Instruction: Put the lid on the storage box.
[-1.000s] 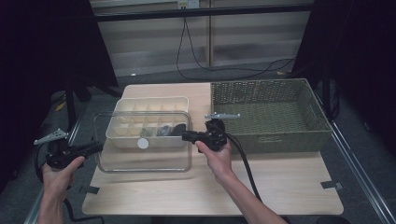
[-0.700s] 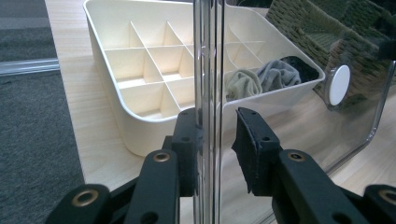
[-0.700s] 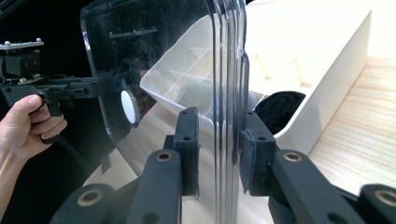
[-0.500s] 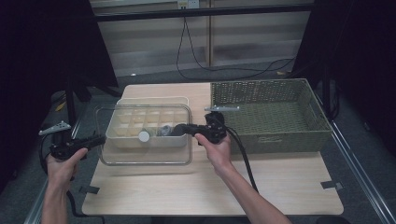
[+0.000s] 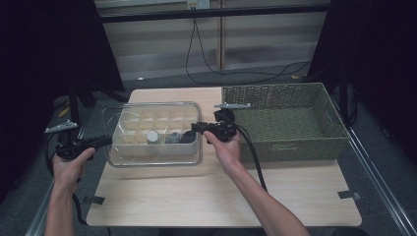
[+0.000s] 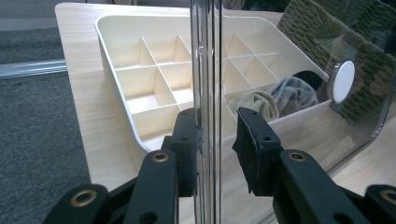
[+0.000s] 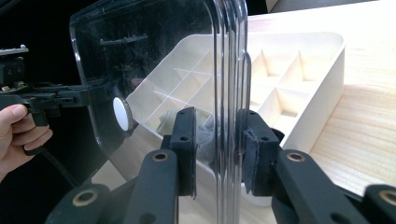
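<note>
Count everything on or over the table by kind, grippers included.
Lid, clear, held at both ends: 1
Tray, cream, divided: 1
Basket, green: 1
Socks in the tray, beige, grey and black as far as I can tell: 3
Grippers, left and right: 2
Total: 8

Glossy clear plastic lid (image 5: 152, 132), matt cream plastic tray (image 6: 154, 70), pale smooth wooden table (image 5: 221, 191), woven basket (image 5: 290, 123).
</note>
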A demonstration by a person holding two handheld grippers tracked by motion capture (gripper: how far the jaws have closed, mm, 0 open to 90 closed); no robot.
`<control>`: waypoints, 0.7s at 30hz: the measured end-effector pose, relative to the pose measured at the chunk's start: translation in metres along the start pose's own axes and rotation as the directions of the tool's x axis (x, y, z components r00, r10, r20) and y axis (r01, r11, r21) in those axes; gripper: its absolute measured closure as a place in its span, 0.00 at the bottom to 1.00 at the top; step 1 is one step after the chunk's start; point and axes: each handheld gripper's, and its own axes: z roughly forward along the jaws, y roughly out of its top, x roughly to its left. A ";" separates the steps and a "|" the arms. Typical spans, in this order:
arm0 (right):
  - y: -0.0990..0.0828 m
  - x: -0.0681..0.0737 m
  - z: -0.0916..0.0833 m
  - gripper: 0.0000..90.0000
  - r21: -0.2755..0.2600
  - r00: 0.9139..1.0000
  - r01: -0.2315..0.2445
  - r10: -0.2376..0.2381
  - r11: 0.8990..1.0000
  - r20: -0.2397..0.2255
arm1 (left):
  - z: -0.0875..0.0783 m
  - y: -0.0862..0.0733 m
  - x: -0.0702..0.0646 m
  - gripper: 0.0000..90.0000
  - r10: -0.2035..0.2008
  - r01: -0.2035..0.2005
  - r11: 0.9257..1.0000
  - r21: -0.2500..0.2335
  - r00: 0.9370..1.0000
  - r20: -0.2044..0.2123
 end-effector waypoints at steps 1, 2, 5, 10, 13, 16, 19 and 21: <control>0.002 0.000 0.001 0.77 0.001 1.000 0.002 -0.002 1.000 0.001 | 0.000 0.001 0.000 0.77 0.001 -0.001 1.000 -0.001 1.000 0.000; 0.003 0.000 0.002 0.77 -0.001 1.000 0.001 -0.001 1.000 0.004 | 0.000 0.002 0.001 0.77 -0.001 0.001 1.000 -0.003 1.000 0.001; 0.007 -0.002 0.005 0.77 0.000 1.000 0.003 -0.003 1.000 0.011 | 0.002 0.007 0.002 0.77 -0.006 0.006 1.000 -0.003 1.000 -0.006; 0.012 -0.005 0.010 0.76 0.002 1.000 0.000 0.000 1.000 0.025 | 0.004 0.014 0.006 0.78 0.003 -0.003 1.000 0.012 1.000 -0.002; 0.013 -0.008 0.016 0.75 0.012 1.000 -0.006 0.005 1.000 0.028 | 0.005 0.016 0.008 0.78 -0.008 0.008 1.000 0.015 1.000 -0.013; 0.017 -0.007 0.020 0.75 0.018 0.999 0.003 -0.004 1.000 0.034 | 0.004 0.018 0.011 0.78 -0.013 0.013 1.000 0.008 1.000 -0.018; 0.024 -0.004 0.022 0.75 0.017 0.999 0.010 -0.010 1.000 0.034 | 0.002 0.024 0.013 0.77 -0.013 0.013 1.000 0.005 1.000 -0.024; 0.028 -0.003 0.024 0.75 0.016 0.999 0.011 -0.011 1.000 0.032 | 0.002 0.027 0.014 0.77 -0.013 0.013 1.000 0.000 0.999 -0.029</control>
